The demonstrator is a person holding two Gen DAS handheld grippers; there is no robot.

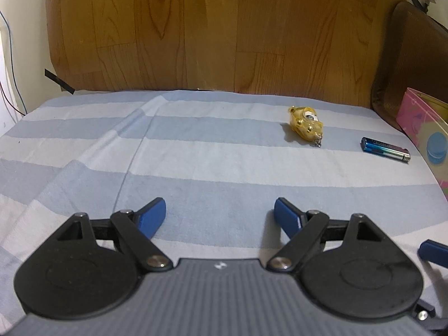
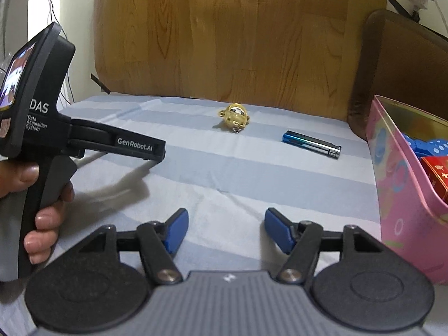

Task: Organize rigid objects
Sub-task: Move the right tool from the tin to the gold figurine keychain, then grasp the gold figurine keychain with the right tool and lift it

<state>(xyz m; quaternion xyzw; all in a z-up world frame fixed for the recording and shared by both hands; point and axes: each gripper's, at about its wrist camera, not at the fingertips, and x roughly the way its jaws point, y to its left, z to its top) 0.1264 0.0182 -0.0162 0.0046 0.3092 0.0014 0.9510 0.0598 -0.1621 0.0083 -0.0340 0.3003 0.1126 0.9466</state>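
1. Left claw [image 2: 156, 151], seen from the right wrist: white "DAS" on the black housing, with small lines "Data Acquisition System" beneath.
2. Same device, along the black arm: "GenRobot.AI" in white.
3. Lighter [image 1: 385, 149]: a line of small print on the blue body, too small to read.
4. Red box [image 2: 436, 176] inside the pink bin [image 2: 397, 196]: light marks on the side, not legible.
5. A small pale logo mark sits on each claw's grey ribbed top; no letters.
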